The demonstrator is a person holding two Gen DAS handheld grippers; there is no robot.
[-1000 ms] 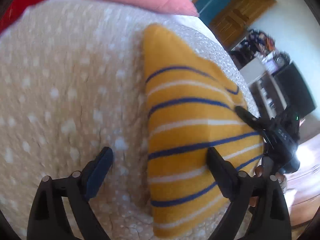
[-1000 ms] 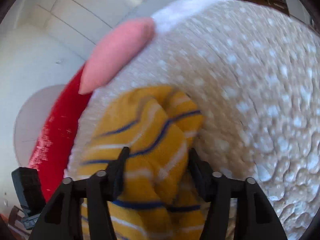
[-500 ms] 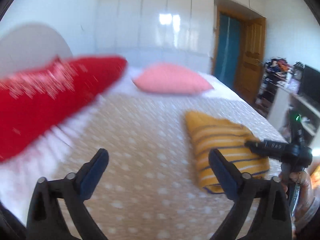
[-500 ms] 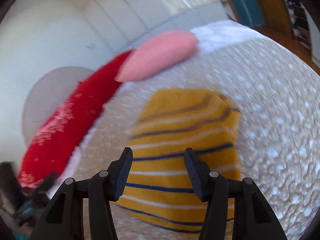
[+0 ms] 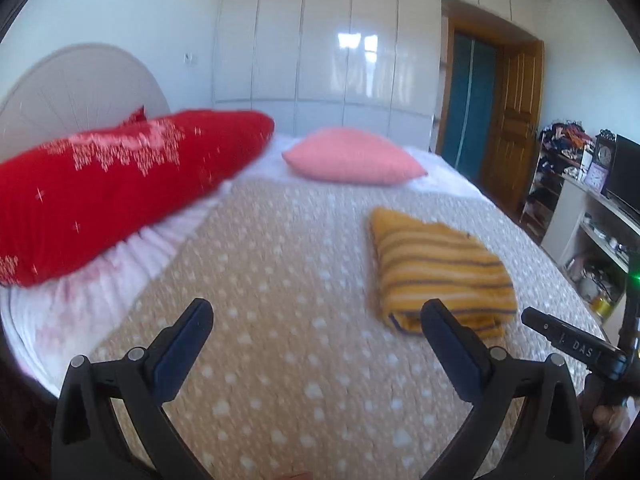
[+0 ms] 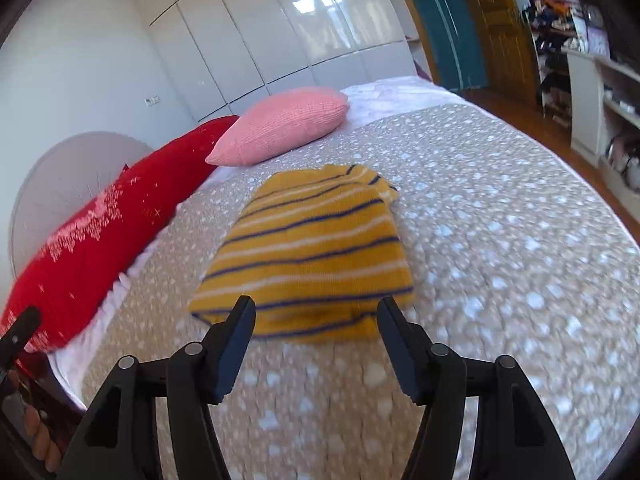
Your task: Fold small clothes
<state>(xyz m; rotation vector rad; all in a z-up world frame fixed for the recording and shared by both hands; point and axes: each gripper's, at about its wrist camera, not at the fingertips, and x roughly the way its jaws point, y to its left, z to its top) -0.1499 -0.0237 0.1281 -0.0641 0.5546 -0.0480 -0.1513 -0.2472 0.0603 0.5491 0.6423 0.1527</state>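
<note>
A folded mustard-yellow garment with blue and white stripes [image 5: 436, 268] lies flat on the beige dotted bedspread [image 5: 280, 280]. It also shows in the right wrist view [image 6: 312, 252], just beyond the fingertips. My left gripper [image 5: 316, 316] is open and empty, raised above the bed, with the garment to its right. My right gripper [image 6: 316, 308] is open and empty, just short of the garment's near edge. The right gripper's body [image 5: 576, 346] shows at the lower right of the left wrist view.
A long red pillow [image 5: 112, 196] lies along the bed's left side and a pink cushion [image 5: 352, 160] at the far end. White wardrobes [image 5: 328, 48] and a wooden door [image 5: 516, 128] stand behind. Shelves and a desk [image 5: 592, 216] line the right.
Both grippers have pulled back and risen from the garment, and the right gripper has let go of it. The garment now lies folded flat on the bed.
</note>
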